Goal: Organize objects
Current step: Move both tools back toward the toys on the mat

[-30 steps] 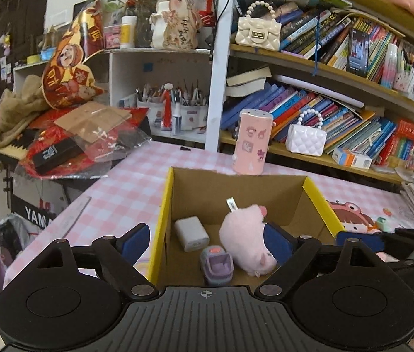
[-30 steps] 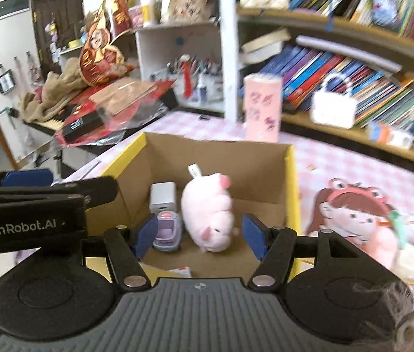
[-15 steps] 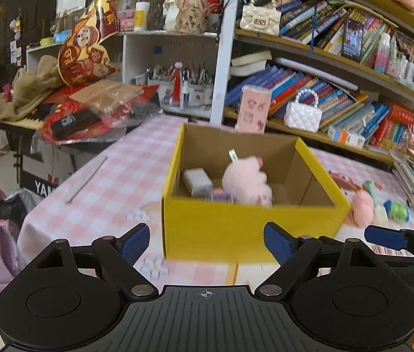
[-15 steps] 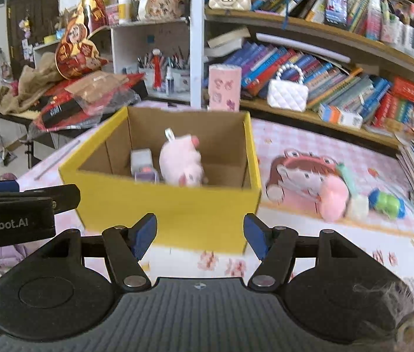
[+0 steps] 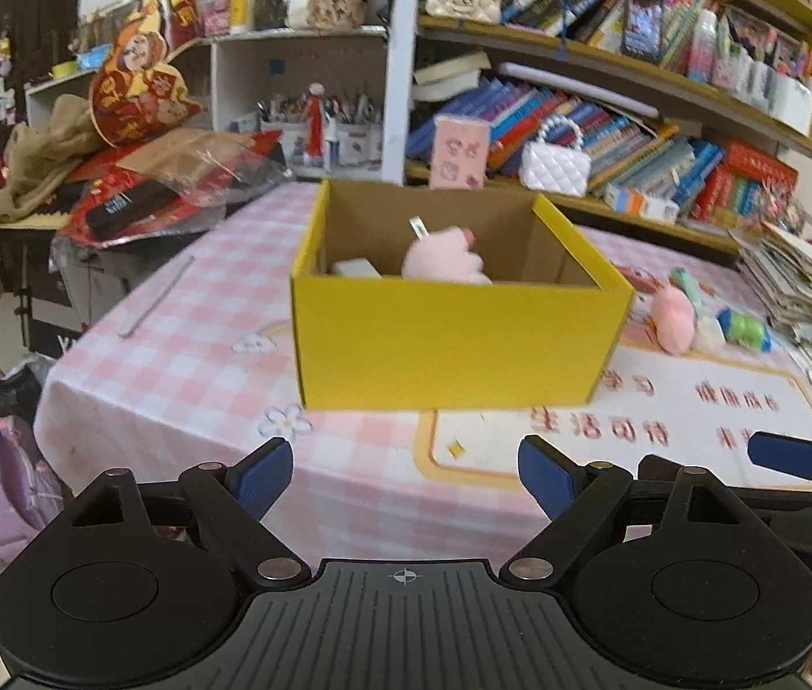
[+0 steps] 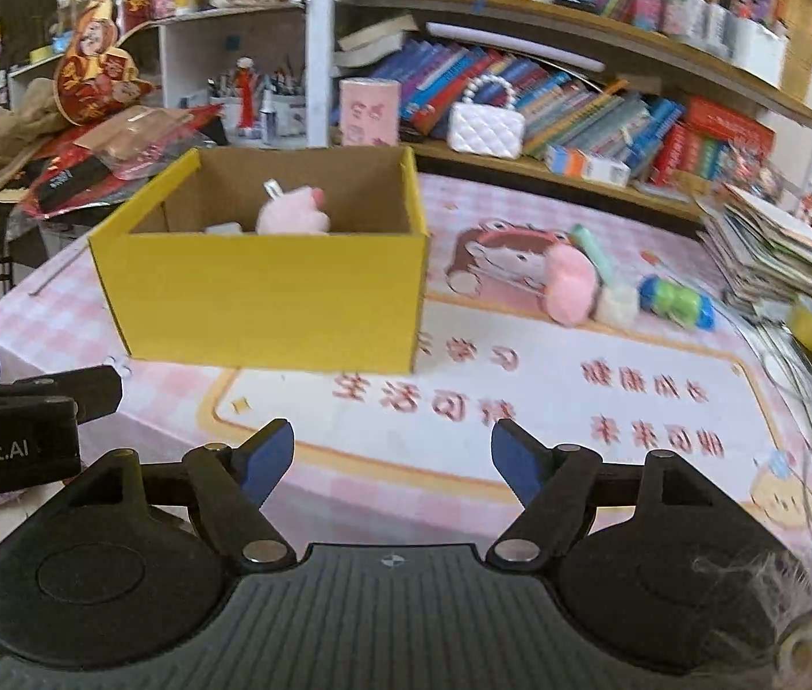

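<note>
My left gripper [image 5: 406,474] hangs with fingers spread wide and nothing between them, low over the near edge of the worktop [image 5: 187,356]. The yellow box [image 6: 268,299] ahead already holds a pink plush [image 6: 293,213] and a pale block. My right gripper [image 6: 391,454] is empty too, its fingers having just been opening. The loose toys sit well right of the box: a pink plush toy [image 6: 569,284] touching a white piece, a green-and-blue toy [image 6: 676,302] just beside. Reaching there, I risk knocking the paper stack [image 6: 779,264] or pinching two toys together.

plush pig [image 5: 445,256] in box [image 5: 451,339], toys [image 6: 618,287] right
</note>
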`<control>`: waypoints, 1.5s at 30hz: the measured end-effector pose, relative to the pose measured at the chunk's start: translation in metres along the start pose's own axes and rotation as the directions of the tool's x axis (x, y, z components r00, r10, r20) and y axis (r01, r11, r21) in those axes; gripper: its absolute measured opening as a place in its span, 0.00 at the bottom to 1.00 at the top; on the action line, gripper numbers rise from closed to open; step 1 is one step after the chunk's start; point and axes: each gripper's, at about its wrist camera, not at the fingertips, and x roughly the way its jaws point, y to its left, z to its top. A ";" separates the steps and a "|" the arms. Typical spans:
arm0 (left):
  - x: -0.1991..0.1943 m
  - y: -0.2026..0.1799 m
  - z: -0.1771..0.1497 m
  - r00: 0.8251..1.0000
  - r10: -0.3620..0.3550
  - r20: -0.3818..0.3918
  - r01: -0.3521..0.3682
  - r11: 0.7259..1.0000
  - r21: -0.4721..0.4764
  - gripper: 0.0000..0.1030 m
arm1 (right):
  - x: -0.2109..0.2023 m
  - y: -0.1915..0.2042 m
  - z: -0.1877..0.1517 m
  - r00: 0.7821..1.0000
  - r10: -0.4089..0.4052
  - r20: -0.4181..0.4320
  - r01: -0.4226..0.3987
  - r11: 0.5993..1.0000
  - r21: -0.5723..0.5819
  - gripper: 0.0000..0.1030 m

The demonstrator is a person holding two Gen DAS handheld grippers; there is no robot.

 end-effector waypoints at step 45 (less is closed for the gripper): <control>0.075 -0.172 0.017 0.960 -0.228 -0.162 0.260 0.941 0.216 0.94 | 0.023 -0.168 -0.017 0.940 -0.283 -0.192 0.321 0.925 0.205 0.82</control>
